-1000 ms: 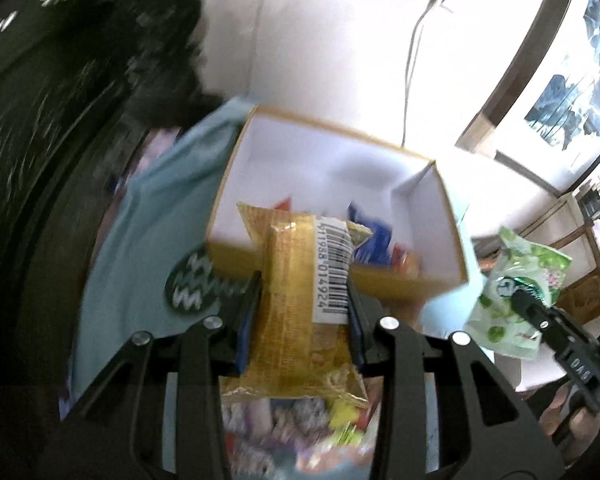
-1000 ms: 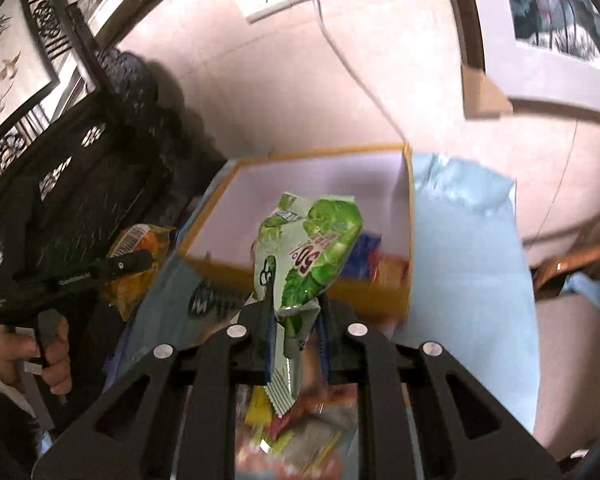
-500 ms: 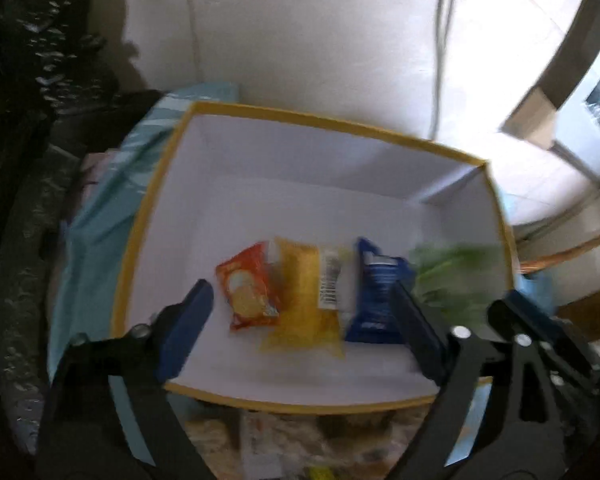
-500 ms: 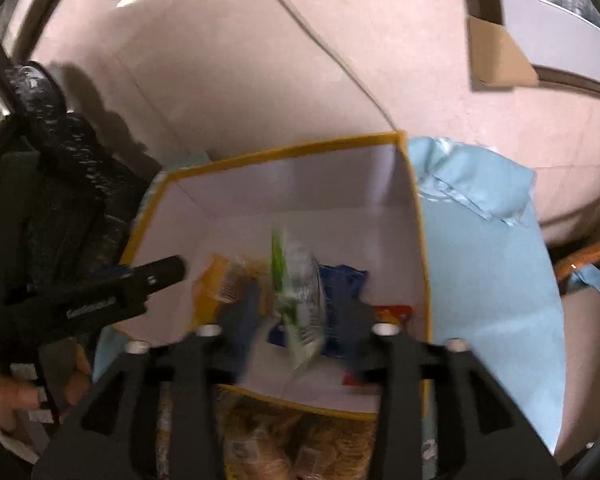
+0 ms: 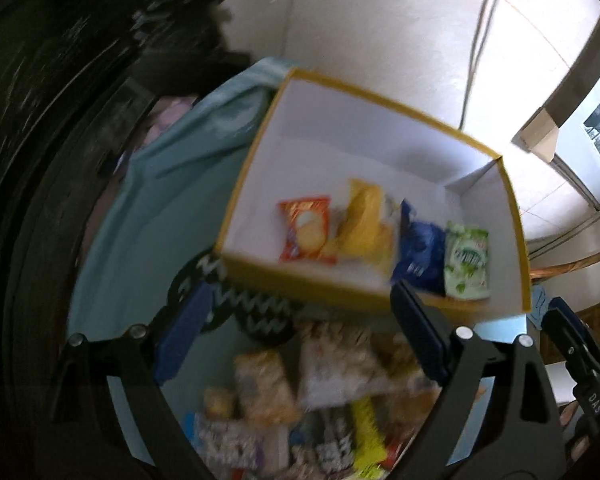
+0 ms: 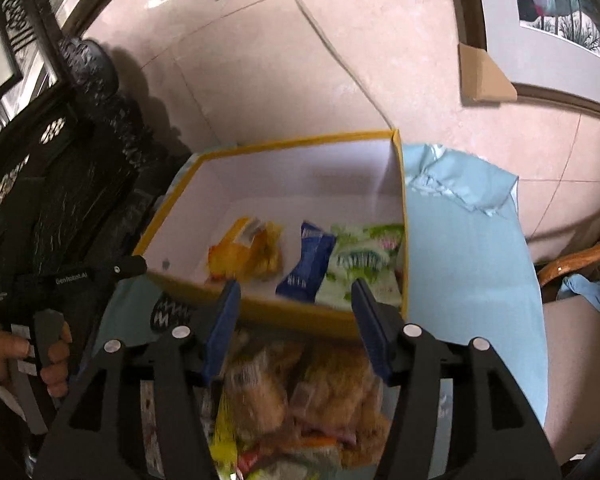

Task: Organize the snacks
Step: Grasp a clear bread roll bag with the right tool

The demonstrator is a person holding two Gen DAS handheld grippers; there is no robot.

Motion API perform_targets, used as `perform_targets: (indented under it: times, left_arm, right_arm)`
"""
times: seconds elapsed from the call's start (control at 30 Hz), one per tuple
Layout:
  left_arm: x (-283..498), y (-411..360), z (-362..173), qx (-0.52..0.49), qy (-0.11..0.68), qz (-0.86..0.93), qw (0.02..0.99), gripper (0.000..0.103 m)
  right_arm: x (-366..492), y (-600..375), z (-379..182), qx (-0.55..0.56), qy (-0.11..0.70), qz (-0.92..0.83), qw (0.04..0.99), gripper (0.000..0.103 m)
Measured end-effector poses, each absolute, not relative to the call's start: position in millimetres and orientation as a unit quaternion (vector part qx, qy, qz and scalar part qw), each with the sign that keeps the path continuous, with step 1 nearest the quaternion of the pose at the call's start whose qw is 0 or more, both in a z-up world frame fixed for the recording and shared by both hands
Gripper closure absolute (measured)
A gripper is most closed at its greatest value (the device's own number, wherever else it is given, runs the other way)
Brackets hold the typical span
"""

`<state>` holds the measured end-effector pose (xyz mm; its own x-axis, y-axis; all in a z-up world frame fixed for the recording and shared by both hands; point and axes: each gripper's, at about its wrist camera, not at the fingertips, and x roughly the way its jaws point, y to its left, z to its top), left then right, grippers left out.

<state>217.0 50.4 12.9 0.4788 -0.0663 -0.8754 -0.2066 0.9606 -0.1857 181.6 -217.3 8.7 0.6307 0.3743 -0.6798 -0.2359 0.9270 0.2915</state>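
four packets lie in the yellow-rimmed white cardboard box (image 5: 380,128); the blurred heap of loose snack packets (image 5: 320,392) remains; left gripper (image 5: 300,336) wide, empty; right gripper (image 6: 296,328) opening, empty

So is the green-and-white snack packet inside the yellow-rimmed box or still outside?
Inside: the green-and-white snack packet lies flat on the floor of the yellow-rimmed box, beside the blue packet.
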Motion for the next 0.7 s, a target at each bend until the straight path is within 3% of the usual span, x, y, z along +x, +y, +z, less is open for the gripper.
perform_targets:
  times: [0.7]
  left_arm:
    - [124, 87, -71, -0.145, 0.592, 0.085, 0.788, 0.011]
  right_arm:
    - [135, -154, -70, -0.001, 0.481, 0.202, 0.853, 0.042]
